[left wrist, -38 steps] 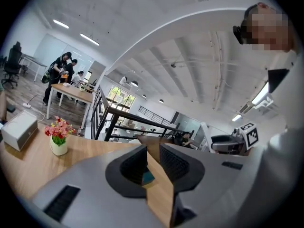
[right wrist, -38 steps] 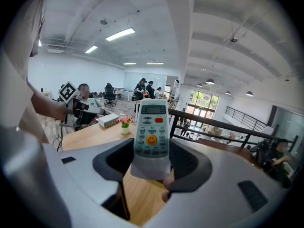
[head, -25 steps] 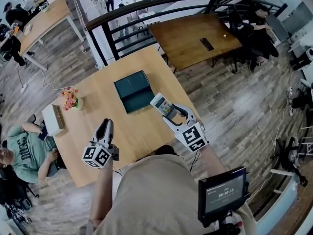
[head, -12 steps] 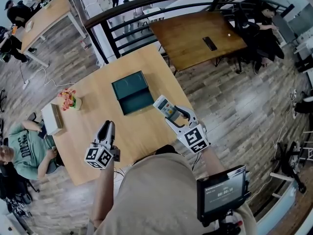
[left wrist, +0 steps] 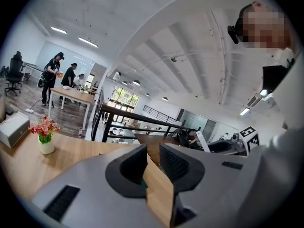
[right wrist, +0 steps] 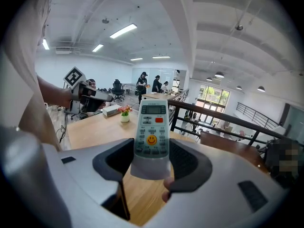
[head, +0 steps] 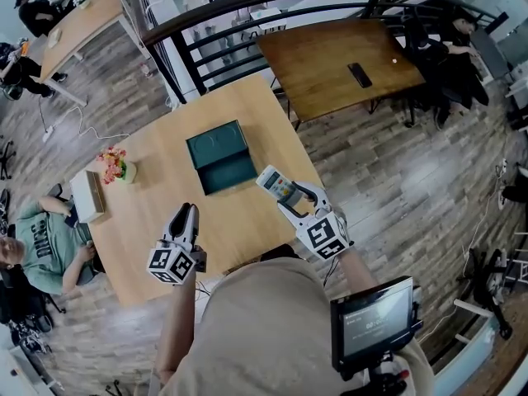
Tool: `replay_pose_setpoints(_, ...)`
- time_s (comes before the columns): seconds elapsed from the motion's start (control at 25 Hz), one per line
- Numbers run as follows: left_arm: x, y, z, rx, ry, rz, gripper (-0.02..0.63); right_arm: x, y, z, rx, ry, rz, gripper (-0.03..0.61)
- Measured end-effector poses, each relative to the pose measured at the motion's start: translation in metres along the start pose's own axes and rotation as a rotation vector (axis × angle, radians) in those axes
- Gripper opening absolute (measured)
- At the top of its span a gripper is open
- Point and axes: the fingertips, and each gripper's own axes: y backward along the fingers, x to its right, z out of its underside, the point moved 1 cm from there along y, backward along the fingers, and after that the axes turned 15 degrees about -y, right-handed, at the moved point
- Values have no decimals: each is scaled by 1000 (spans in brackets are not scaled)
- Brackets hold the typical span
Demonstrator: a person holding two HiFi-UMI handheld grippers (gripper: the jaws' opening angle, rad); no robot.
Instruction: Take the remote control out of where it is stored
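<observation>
Right gripper (head: 290, 198) tilted down mid-frame, fingers clamped on remote control (head: 275, 183), left gripper (head: 188, 214) lower left, fingers slightly apart, empty, above wooden table (head: 239, 231), black railing (head: 247, 11) behind

Dark object (head: 360, 75) on far table (head: 322, 60), too small to identify

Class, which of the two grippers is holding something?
The right gripper: its jaws clamp a white remote control with a smiley button. The left gripper has its jaws slightly apart, with nothing between them.
</observation>
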Motion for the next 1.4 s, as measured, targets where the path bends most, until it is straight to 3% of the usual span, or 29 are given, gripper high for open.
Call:
replay_pose_setpoints(0.56,-1,5,4,-12,7,-7,63,2,-23,24,-55,20,-5,241)
replay_pose_setpoints(1.4,-23,15,43,-134,4,55,78,-22,-61,60,-116,35,4,241)
